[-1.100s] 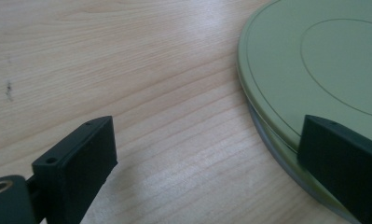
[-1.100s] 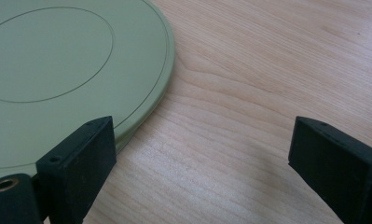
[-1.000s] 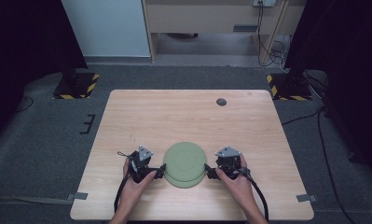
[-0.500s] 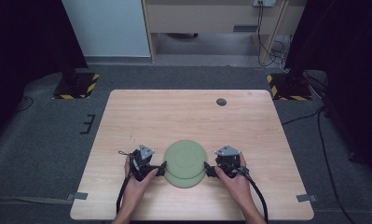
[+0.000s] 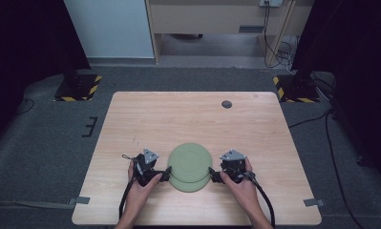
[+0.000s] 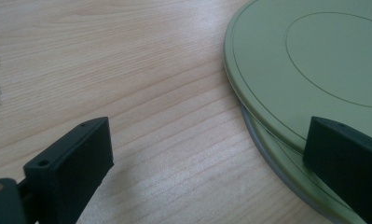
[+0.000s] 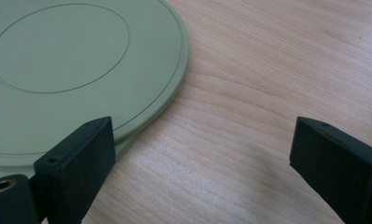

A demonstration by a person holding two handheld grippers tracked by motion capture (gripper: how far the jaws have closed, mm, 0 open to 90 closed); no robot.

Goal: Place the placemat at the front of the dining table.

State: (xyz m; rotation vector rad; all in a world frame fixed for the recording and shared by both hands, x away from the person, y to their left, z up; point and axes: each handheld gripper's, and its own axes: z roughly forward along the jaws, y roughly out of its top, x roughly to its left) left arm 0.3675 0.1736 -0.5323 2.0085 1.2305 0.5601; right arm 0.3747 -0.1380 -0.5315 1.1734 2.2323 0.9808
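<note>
Two pale green plates lie stacked and slightly offset on the wooden table (image 5: pixel 154 124): the top plate (image 5: pixel 190 161) and the lower plate (image 5: pixel 192 185), whose rim peeks out at the near side. My left gripper (image 5: pixel 166 172) is open at the stack's left edge. In the left gripper view its jaws (image 6: pixel 207 163) stand wide, the right one over the rim of the top plate (image 6: pixel 314 60) and lower plate (image 6: pixel 286 163). My right gripper (image 5: pixel 213 174) is open at the right edge. Its left jaw sits over the plate rim (image 7: pixel 72 70), and bare wood lies between the jaws (image 7: pixel 207 158).
A small dark round disc (image 5: pixel 227 104) lies near the table's far edge. The table's front edge is close behind both hands. Cables trail from the grippers toward the person. Black stands with yellow-striped feet (image 5: pixel 78 88) flank the table on the floor.
The left gripper has crept slightly toward the plates. The plates and the right gripper stay where they were.
</note>
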